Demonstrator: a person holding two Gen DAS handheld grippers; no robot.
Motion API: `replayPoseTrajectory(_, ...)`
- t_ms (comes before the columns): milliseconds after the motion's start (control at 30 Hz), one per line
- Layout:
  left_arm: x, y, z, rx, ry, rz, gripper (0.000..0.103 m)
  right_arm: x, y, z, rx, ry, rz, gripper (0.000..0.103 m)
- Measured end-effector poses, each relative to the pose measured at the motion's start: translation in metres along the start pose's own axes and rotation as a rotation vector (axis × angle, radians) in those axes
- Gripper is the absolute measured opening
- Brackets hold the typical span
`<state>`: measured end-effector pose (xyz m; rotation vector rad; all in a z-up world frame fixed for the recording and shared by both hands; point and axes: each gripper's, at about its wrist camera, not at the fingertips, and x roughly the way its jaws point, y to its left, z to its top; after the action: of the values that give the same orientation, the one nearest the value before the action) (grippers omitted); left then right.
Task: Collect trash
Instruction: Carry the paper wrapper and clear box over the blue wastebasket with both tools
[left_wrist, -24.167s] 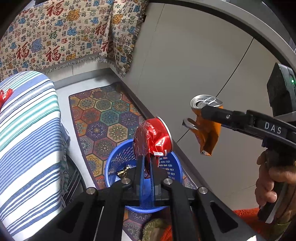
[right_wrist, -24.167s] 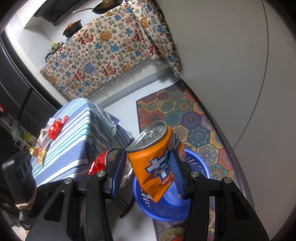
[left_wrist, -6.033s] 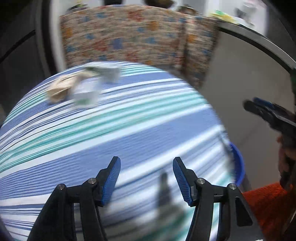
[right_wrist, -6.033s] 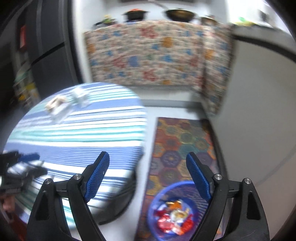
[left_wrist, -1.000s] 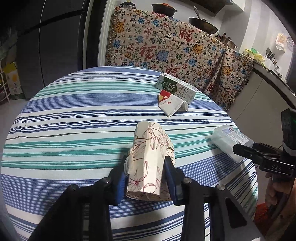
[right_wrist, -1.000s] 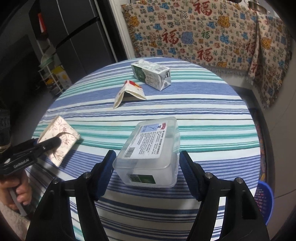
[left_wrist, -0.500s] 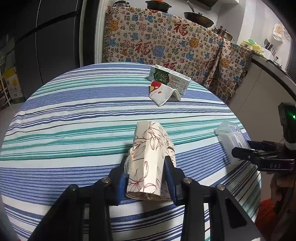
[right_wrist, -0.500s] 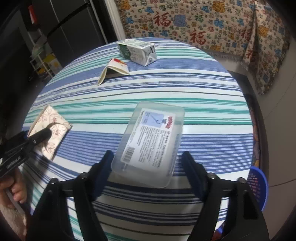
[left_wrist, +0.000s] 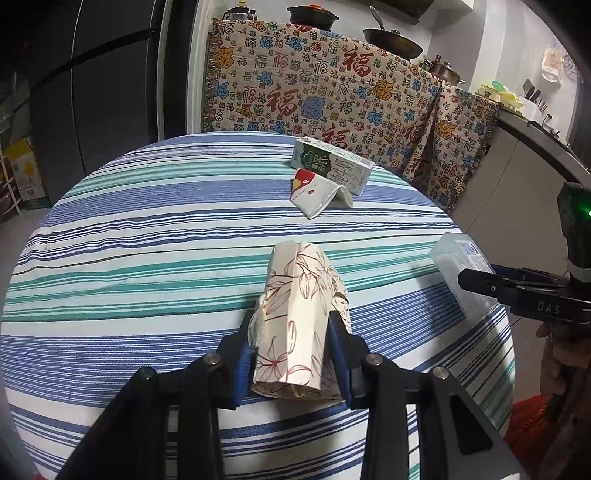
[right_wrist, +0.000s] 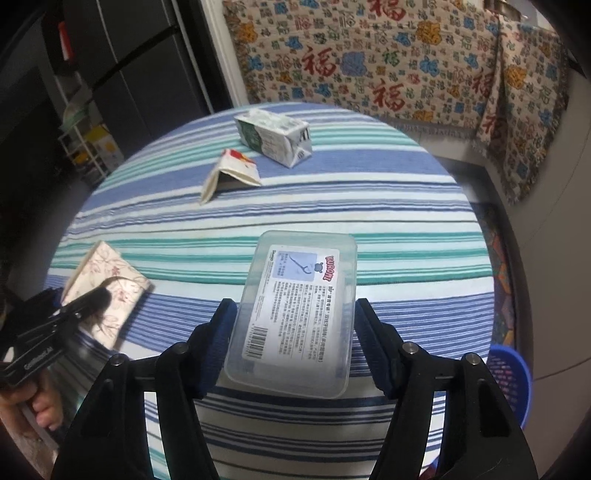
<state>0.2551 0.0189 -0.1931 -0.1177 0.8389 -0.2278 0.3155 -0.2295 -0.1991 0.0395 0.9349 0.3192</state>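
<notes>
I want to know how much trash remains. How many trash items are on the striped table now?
4. Floral carton in the left tongs; clear plastic box between the right tongs; green milk carton and folded white carton at the far side. None seems hidden.

On the round desk (left_wrist: 147, 229), a flattened paper packet (left_wrist: 299, 325) lies near the front edge, between the fingers of the left tongs (left_wrist: 295, 354). To its right, at the desk's right edge, a plastic box (right_wrist: 295, 310) sits between the fingers of the right tongs (right_wrist: 295, 343). Farther back lies a folded wrapper (left_wrist: 317, 195), and just behind that a milk carton (left_wrist: 332, 166). Beyond the desk hangs a patterned cloth (left_wrist: 314, 96). A basket (right_wrist: 511, 380) stands on the floor, below the desk's right edge.
</notes>
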Motion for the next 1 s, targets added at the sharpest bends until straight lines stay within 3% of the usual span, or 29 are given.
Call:
replayPoseTrajectory(267,-0.006,-0.036,0.002,0.043,0.013,-0.021,0.037,-0.024,-0.019,-0.006,0.019,-0.058,0.058,0.066)
replayPoseTrajectory(500,-0.013,-0.094,0.008,0.103,0.019,-0.077,0.037,-0.054,-0.054,-0.015,0.074,-0.097,0.042,0.066)
replayPoseTrajectory(700,-0.012,-0.162,0.013,0.191,0.015,-0.181,0.037,-0.092,-0.115,-0.031,0.159,-0.124,-0.041,0.066)
replayPoseTrajectory(1000,0.023,-0.265,0.006,0.312,0.088,-0.333,0.037,-0.137,-0.211,-0.072,0.258,-0.105,-0.215,0.066)
